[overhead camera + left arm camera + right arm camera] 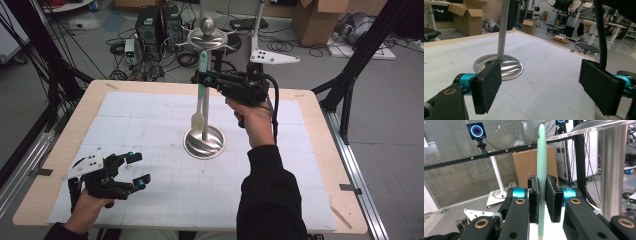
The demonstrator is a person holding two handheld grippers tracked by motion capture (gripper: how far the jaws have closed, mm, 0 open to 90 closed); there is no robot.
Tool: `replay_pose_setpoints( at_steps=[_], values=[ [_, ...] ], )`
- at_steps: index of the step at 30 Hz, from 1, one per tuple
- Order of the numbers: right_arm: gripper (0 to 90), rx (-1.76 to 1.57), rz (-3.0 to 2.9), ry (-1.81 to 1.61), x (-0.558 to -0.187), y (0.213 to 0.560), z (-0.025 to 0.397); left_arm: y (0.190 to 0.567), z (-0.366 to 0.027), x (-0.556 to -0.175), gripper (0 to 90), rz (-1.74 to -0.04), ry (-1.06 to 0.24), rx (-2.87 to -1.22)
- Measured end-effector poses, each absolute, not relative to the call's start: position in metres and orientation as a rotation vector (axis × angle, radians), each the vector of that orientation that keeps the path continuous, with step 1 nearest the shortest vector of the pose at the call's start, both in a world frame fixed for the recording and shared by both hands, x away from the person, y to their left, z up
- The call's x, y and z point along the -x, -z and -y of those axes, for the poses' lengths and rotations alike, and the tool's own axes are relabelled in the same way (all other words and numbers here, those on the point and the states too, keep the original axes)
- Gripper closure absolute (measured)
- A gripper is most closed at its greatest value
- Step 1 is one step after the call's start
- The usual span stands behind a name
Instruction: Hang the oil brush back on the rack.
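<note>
A polished metal stand rises from the middle of the white mat, with a round base [204, 142] and a ball-topped hanger [207, 37]. My right gripper [202, 78] is held high beside the pole, shut on the mint-green handle of a spatula [202, 62] whose pale head [198, 121] hangs down toward the base. In the right gripper view the handle [541, 152] stands upright between the pads of the right gripper [541, 200], with the pole [612, 170] to its right. My left gripper [136, 170] rests open at the front left. In the left gripper view that gripper [542, 87] faces the base [509, 67].
The white gridded mat [150, 115] covers a wooden table [320, 125]. Black frame posts [350, 75] stand at both sides. Electronics and cables [155, 30] and cardboard boxes [315, 20] sit on the floor beyond the far edge.
</note>
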State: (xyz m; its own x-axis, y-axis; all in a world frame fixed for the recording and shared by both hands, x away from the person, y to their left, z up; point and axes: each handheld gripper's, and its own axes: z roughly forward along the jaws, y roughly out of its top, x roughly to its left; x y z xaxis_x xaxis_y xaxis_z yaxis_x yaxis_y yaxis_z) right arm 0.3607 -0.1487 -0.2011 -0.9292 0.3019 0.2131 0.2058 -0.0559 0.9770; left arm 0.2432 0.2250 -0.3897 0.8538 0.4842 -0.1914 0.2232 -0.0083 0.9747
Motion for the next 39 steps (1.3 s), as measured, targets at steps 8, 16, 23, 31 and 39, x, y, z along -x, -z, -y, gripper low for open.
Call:
replay_pose_setpoints(
  at_steps=[8, 16, 23, 31, 39],
  values=[
    [61.7, -0.605, -2.072, -2.123, -0.358, 0.208, 0.147, 0.391, -0.228, -0.244, 19.4, -0.587, -0.234, -1.585],
    [34.4, -0.670, -2.006, -1.987, -0.337, 0.226, 0.160, 0.393, -0.234, -0.247, 20.6, -0.618, -0.251, -1.571],
    [22.8, -0.720, -1.987, -1.753, -0.299, 0.275, 0.186, 0.396, -0.238, -0.249, 20.6, -0.646, -0.272, -1.566],
    [20.7, -0.784, -1.936, -1.643, -0.243, 0.339, 0.223, 0.397, -0.240, -0.251, 20.2, -0.654, -0.306, -1.570],
    [20.5, -0.864, -1.901, -1.535, -0.202, 0.372, 0.259, 0.399, -0.242, -0.254, 19.9, -0.657, -0.340, -1.561]
  ],
)
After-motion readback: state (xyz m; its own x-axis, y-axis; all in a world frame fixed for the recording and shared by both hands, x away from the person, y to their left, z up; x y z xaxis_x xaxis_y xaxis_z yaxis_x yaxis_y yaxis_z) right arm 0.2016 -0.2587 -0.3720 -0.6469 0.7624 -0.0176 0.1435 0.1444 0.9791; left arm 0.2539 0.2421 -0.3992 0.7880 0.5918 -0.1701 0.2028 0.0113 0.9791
